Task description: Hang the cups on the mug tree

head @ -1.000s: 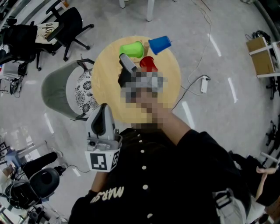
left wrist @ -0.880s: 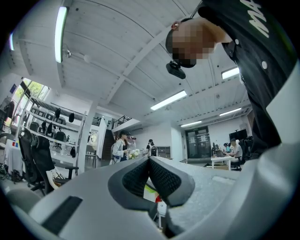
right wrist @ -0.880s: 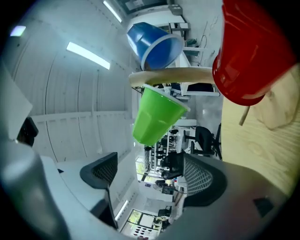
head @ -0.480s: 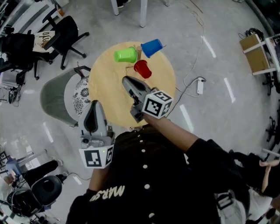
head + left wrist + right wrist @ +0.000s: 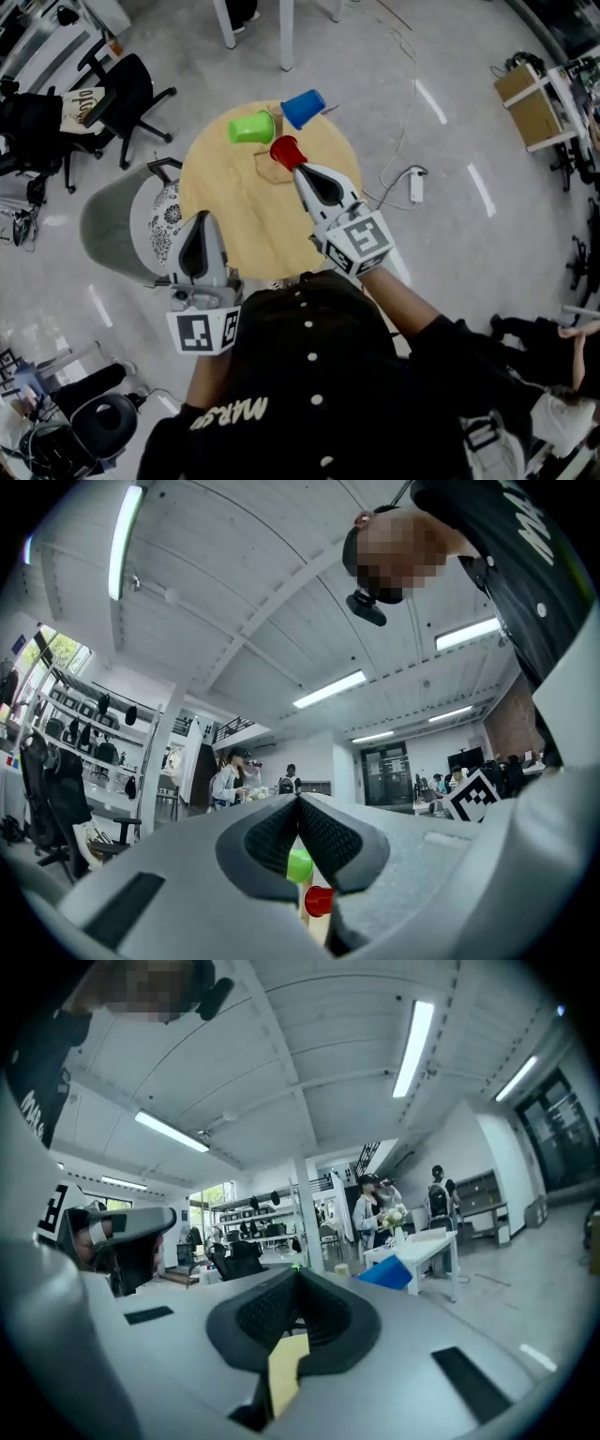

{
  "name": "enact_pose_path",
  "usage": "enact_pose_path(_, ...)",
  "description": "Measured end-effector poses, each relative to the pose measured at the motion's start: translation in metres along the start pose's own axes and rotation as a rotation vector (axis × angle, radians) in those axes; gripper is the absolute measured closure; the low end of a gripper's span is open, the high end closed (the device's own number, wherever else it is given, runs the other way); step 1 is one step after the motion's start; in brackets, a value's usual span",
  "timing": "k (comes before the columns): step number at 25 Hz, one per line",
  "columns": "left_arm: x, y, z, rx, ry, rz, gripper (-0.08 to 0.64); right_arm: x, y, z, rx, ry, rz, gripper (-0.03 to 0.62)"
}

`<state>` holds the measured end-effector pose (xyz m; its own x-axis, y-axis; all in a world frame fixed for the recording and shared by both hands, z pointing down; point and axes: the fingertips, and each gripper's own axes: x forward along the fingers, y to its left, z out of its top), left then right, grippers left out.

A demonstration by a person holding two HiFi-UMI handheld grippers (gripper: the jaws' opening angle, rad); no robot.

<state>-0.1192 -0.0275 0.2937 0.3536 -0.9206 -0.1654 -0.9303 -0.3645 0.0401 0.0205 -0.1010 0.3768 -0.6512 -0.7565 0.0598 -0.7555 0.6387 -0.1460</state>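
**3 cups up on the tree, both grippers empty**

Here's the look from above: the round wooden table (image 5: 242,217) sits dead ahead, and at its far edge stands the mug tree (image 5: 269,172) with 3 cups clustered round it. The green cup (image 5: 251,127) is out on the left, the blue cup (image 5: 303,108) is furthest away on the right, and the red cup (image 5: 284,151) is nearest the person, all 3 tipped on their sides off the tree's arms.

The right gripper (image 5: 302,172) reaches out over the table, marker cube towards the body, its tip just beside the red cup; whether it touches the cup can't be made out from up here. Its own view settles the grip: the jaws have just been closing and now meet pad to pad, with nothing between them, only a sliver of yellow tabletop showing under the pads. The blue cup pokes out just past the right jaw in that view.

The left gripper (image 5: 200,225) hangs back at the near left edge of the table, well apart from the tree. Its view shows the pads pressed together at the tips, clenched on nothing, and through the gap below them you catch the green cup and the red cup stacked along the wooden post.

Off the table's left side stands a grey chair (image 5: 112,211) with a patterned cushion.
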Motion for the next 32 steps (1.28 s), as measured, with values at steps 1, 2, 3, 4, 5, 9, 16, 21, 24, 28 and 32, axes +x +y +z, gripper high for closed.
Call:
enact_pose_path(1, 0.0, 0.0, 0.001, 0.0, -0.001, -0.001, 0.565, -0.007, -0.004, 0.012, -0.044, -0.024, -0.015, 0.598)
enact_pose_path(2, 0.0, 0.0, 0.002, 0.0, -0.003, 0.0, 0.565, -0.016, -0.007, 0.025, -0.095, -0.049, -0.032, 0.6)
enact_pose_path(3, 0.0, 0.001, 0.003, -0.001, -0.004, 0.003, 0.565, -0.025, -0.01, 0.037, -0.148, -0.071, -0.055, 0.6)
enact_pose_path(4, -0.001, 0.003, 0.004, 0.0, -0.007, 0.006, 0.565, -0.034, -0.013, 0.047, -0.195, -0.087, -0.082, 0.6)
enact_pose_path(5, -0.003, 0.004, 0.005, 0.001, -0.01, 0.011, 0.565, -0.043, -0.017, 0.055, -0.23, -0.096, -0.112, 0.6)
enact_pose_path(9, -0.01, 0.013, 0.01, 0.016, -0.025, 0.029, 0.565, -0.073, -0.034, 0.073, -0.265, -0.125, -0.192, 0.6)
enact_pose_path(16, -0.023, 0.027, 0.016, 0.041, -0.032, 0.062, 0.565, -0.12, -0.064, 0.09, -0.3, -0.163, -0.318, 0.596)
enact_pose_path(21, -0.035, 0.028, 0.006, 0.042, 0.008, 0.092, 0.565, -0.147, -0.074, 0.086, -0.244, -0.156, -0.39, 0.592)
enact_pose_path(24, -0.038, 0.026, 0.002, 0.039, 0.019, 0.094, 0.565, -0.155, -0.077, 0.081, -0.225, -0.161, -0.407, 0.592)
enact_pose_path(28, -0.035, 0.032, 0.003, 0.044, 0.026, 0.089, 0.565, -0.154, -0.078, 0.077, -0.207, -0.159, -0.416, 0.593)
enact_pose_path(32, -0.029, 0.037, 0.007, 0.056, 0.015, 0.088, 0.565, -0.145, -0.079, 0.071, -0.19, -0.146, -0.403, 0.594)
